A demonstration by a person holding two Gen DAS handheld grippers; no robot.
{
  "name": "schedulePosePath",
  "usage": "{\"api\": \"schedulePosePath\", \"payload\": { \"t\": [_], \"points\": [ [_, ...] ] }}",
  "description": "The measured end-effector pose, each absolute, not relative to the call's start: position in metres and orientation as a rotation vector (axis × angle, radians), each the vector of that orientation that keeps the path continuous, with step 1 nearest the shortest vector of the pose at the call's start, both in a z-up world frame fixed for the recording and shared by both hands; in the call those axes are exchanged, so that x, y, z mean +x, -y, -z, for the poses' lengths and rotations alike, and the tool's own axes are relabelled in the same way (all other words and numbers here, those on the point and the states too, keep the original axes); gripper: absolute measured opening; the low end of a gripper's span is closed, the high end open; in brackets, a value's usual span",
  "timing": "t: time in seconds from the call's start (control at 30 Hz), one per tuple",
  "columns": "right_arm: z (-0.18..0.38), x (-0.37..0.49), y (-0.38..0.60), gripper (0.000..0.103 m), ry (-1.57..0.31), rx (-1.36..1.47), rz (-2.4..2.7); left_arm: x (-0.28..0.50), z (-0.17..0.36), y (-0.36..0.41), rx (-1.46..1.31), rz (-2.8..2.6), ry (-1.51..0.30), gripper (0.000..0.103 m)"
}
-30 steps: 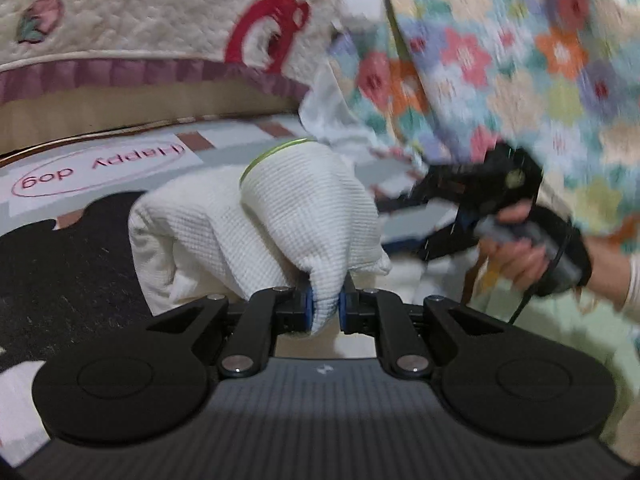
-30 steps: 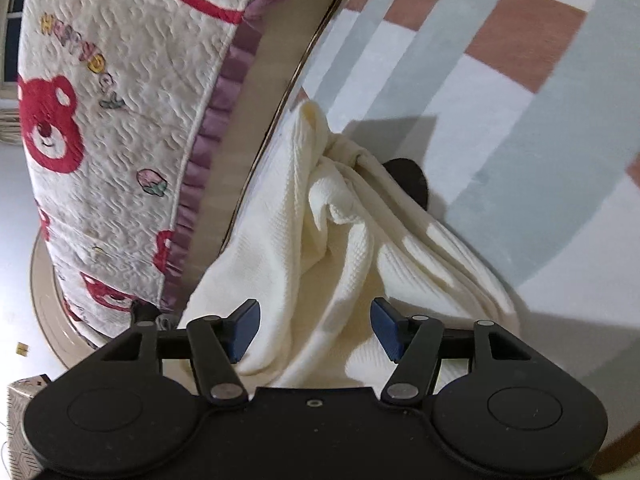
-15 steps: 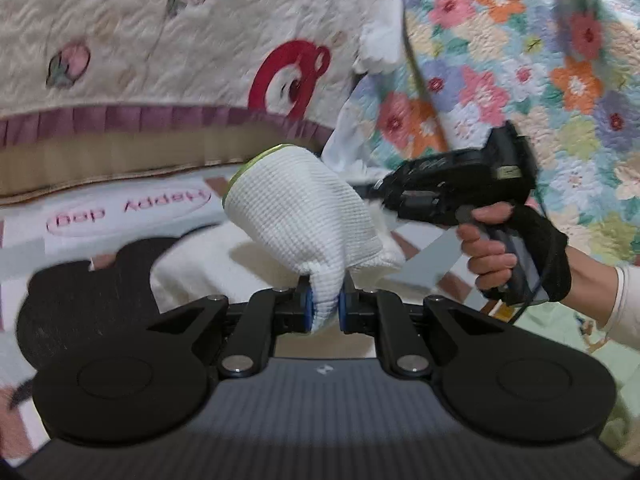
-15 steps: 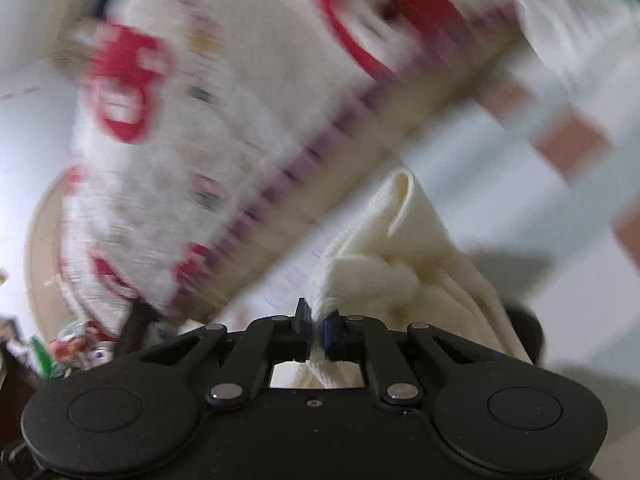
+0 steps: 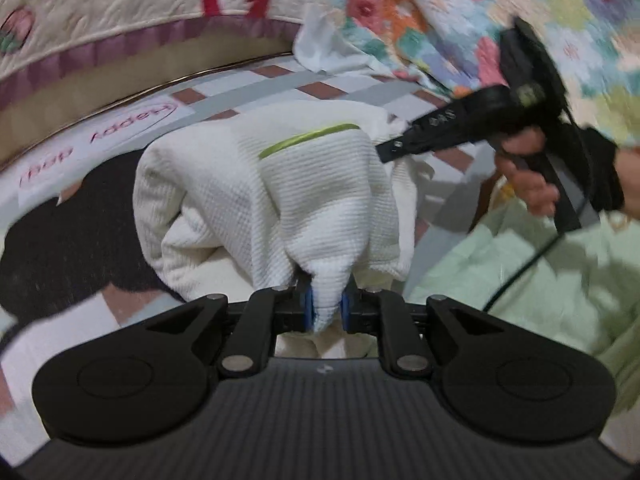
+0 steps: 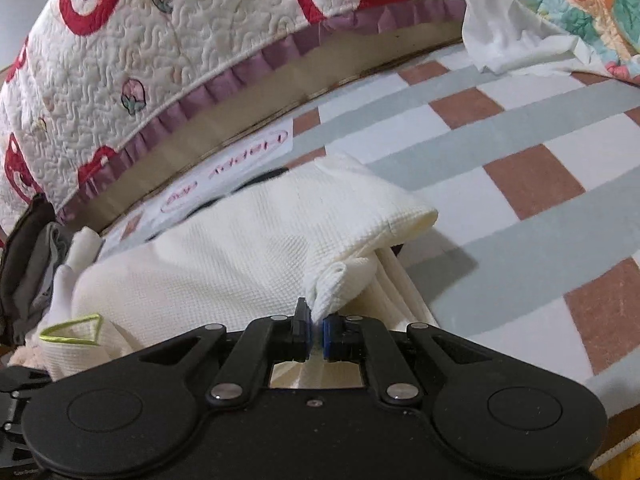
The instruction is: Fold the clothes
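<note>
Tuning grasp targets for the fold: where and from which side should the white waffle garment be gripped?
Grip the white waffle garment at bunched edge corners, coming in low from the near side. The right gripper, which has just closed, pinches a gathered corner; the left gripper pinches a hanging fold below the green-trimmed hem. The gathered fabric there gives narrow tabs that fit between the pads; its flat middle offers nothing.

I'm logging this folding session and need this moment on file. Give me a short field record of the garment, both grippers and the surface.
garment: white waffle-knit garment with green trim, bunched and partly lifted
left gripper: shut on a pinch of the garment
right gripper: shut on another pinch; jaws have just closed
surface: checked mat in grey, white and brown
background: bear-print quilt, floral quilt
</note>
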State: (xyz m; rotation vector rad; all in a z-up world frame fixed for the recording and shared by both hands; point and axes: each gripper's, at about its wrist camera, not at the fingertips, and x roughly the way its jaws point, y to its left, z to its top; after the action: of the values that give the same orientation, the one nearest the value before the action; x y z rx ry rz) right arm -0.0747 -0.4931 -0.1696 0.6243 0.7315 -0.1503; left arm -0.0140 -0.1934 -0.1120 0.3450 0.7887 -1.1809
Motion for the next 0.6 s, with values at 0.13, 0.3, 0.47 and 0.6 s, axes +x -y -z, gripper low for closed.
{"api": "schedulePosePath", "payload": {
  "t": [0.13, 0.3, 0.47, 0.6],
  "points": [
    [0.178, -0.076, 0.492, 0.009, -0.741, 0.661, 0.142, 0.004, 0.077, 0.185, 0.264, 1.318, -0.827, 0.026],
    [0.176, -0.083, 0.493, 0.009, -0.734, 0.669, 0.132, 0.038, 0.03, 0.155, 0.065, 1.329, -0.746, 0.041],
    [0.17, -0.085, 0.489, 0.009, -0.717, 0.691, 0.083, 0.049, 0.04, 0.19, 0.096, 1.224, -0.737, 0.038],
    [0.162, -0.09, 0.489, 0.009, -0.69, 0.745, 0.023, 0.054, 0.082, 0.216, 0.204, 1.068, -0.797, 0.028]
  ]
}}
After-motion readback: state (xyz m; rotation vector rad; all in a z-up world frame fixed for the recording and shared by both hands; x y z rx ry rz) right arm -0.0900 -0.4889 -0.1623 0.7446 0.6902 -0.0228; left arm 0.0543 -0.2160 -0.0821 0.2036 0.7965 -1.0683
